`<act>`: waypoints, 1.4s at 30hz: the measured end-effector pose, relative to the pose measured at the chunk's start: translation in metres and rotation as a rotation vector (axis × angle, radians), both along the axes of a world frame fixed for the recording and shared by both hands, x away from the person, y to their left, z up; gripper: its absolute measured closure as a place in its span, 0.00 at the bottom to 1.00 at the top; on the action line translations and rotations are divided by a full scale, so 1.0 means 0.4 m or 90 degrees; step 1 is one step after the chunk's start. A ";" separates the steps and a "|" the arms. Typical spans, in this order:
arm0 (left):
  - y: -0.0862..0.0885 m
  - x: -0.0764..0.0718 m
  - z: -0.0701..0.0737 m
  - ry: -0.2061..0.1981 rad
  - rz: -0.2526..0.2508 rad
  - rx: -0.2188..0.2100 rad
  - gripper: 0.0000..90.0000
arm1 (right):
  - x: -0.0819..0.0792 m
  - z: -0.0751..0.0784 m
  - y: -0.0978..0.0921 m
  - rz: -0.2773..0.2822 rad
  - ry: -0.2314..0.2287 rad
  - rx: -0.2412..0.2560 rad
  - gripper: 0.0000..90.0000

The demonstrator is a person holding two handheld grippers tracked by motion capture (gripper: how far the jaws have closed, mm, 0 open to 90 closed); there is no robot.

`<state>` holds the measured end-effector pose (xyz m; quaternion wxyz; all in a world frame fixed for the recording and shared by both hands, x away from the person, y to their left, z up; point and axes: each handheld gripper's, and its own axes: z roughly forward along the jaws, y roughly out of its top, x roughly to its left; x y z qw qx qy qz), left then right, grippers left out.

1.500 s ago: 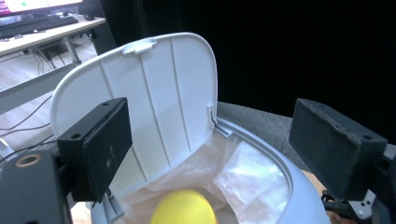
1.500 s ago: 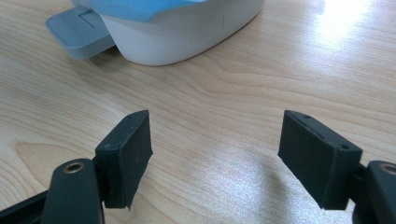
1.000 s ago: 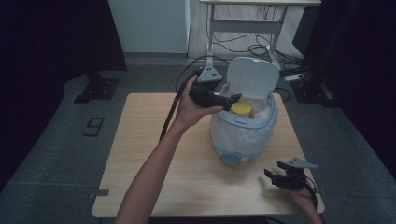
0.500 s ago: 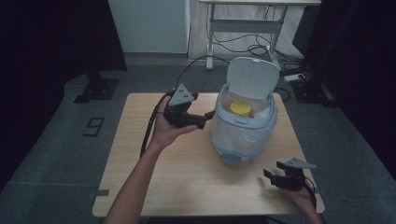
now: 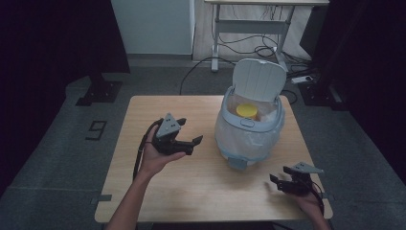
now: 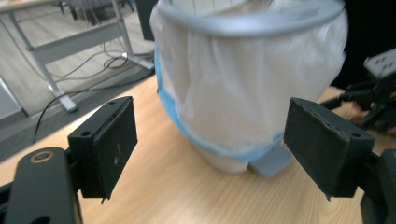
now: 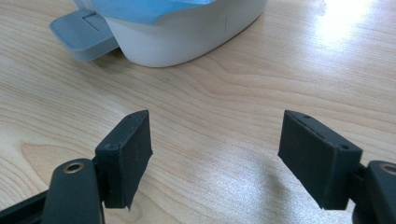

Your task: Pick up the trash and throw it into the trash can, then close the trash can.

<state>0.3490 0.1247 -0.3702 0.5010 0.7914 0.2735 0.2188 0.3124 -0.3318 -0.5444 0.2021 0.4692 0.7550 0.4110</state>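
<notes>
**Both grippers empty beside the open bin**

We see the pale grey pedal bin lined with a white plastic bag standing toward the far right part of the light wooden table, its lid up and a round yellow object lying inside. Our left gripper sits over the table's middle, left of the bin, jaws spread and holding nothing. Our right gripper rests near the front right corner, jaws likewise apart, pointing at the bin's grey foot pedal

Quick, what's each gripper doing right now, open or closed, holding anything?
Left gripper: open, holding nothing, beside the bin.
Right gripper: open, holding nothing, low over the table.
</notes>
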 end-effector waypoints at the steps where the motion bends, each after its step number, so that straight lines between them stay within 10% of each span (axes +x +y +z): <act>1: 0.005 -0.002 -0.013 0.004 0.002 0.003 0.19 | 0.000 -0.001 0.001 0.000 0.000 0.000 0.28; 22: 0.074 -0.049 -0.266 0.098 0.033 0.030 0.19 | 0.001 -0.005 0.002 0.000 0.003 -0.005 0.28; 42: 0.084 -0.056 -0.328 0.123 0.044 0.050 0.20 | -0.001 0.006 0.000 -0.007 -0.008 -0.002 0.27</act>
